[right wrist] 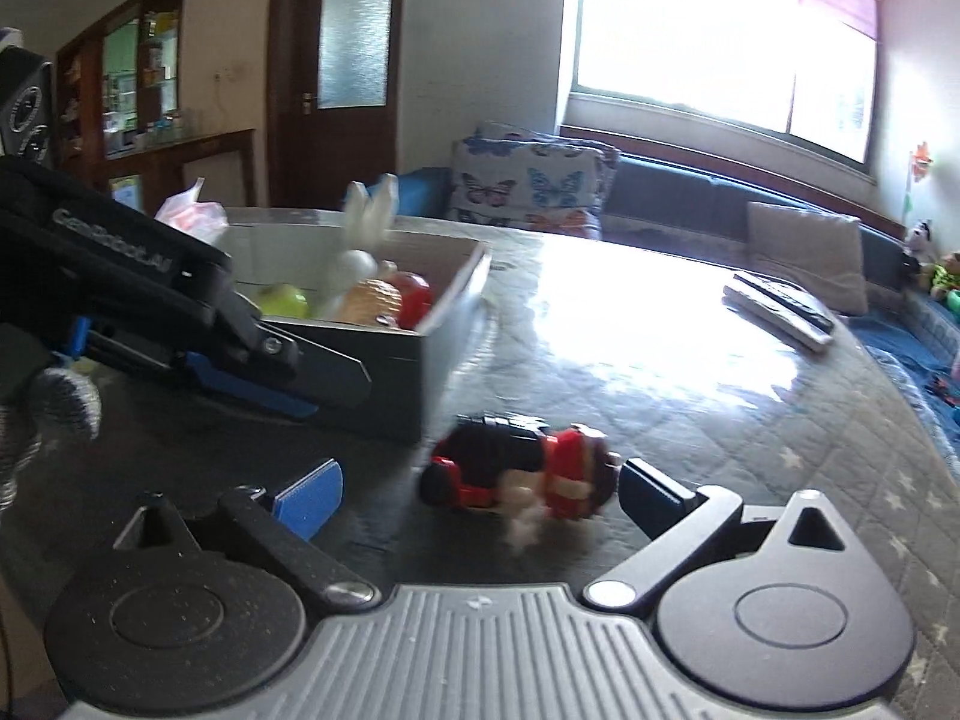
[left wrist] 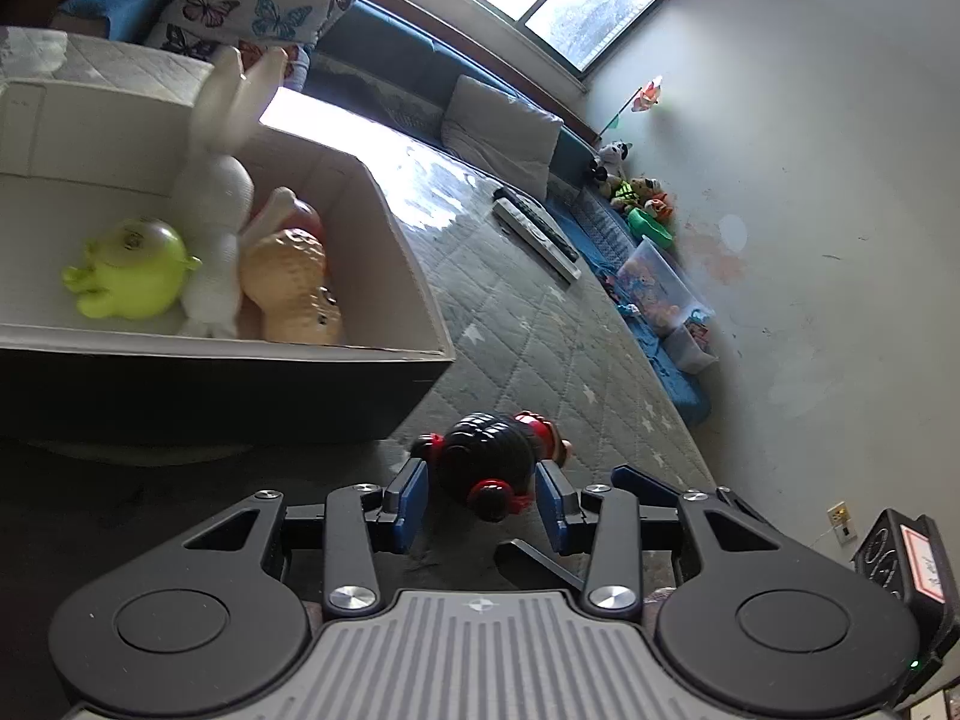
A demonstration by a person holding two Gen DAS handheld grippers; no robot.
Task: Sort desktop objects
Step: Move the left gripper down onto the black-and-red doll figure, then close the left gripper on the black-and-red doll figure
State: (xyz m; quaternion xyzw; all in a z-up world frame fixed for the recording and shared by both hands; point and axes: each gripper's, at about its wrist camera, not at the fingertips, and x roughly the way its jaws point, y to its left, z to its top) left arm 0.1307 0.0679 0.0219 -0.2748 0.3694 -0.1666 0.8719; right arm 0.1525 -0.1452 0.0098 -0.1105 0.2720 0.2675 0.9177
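A black and red doll point(left wrist: 489, 459) lies on the quilted table cover point(left wrist: 540, 336). My left gripper point(left wrist: 483, 498) has its blue pads on either side of the doll's head, with small gaps showing; it is open. In the right wrist view the doll point(right wrist: 522, 471) lies between the wide-open fingers of my right gripper point(right wrist: 480, 495), and the left gripper point(right wrist: 252, 360) shows at the left, away from the doll. A box point(left wrist: 414, 276) holds a green toy point(left wrist: 129, 276), a white rabbit point(left wrist: 219, 210) and a tan toy point(left wrist: 294, 285).
Two remote controls point(left wrist: 537, 231) lie further out on the table. A blue sofa with cushions point(left wrist: 498, 132) runs behind it, with soft toys point(left wrist: 636, 192) and clear bins point(left wrist: 660, 288) at its end. The box also stands at the left in the right wrist view point(right wrist: 444, 330).
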